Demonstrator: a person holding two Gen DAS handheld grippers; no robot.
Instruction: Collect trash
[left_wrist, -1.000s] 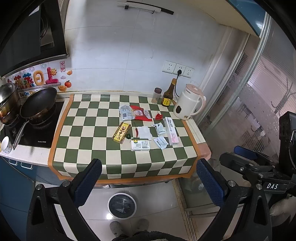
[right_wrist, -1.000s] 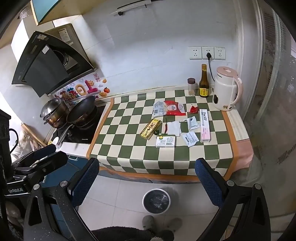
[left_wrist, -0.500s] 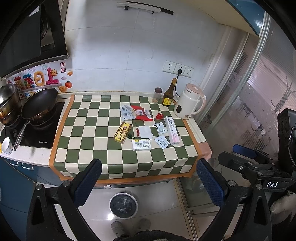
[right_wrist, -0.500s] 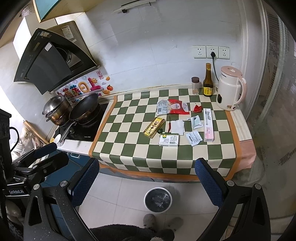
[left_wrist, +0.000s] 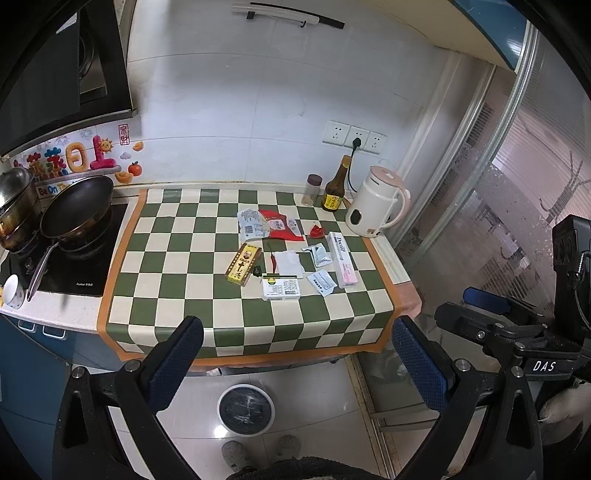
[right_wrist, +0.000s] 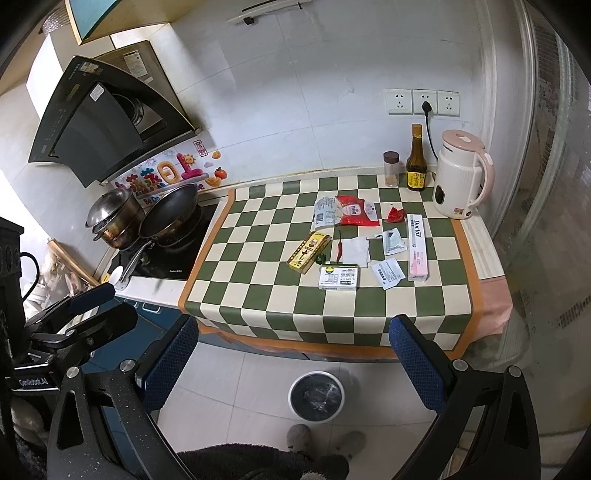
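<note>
Both claws, the left gripper (left_wrist: 293, 356) and right gripper (right_wrist: 291, 354), hang wide open and empty, well short of the checkered mat (left_wrist: 177, 295). The litter sits mid-mat, beyond the bin (right_wrist: 316, 396) on the floor; the white-green box (right_wrist: 339, 277) lies nearest, long axis crosswise, roughly equally reachable.

Home kitchen: range hood (right_wrist: 107, 118), wok (left_wrist: 75, 206) and pot (right_wrist: 110, 218) on hob (left_wrist: 70, 258), kettle (right_wrist: 461, 175), sauce bottle (left_wrist: 336, 190), checked counter mat (left_wrist: 184, 258), tiled wall.
</note>
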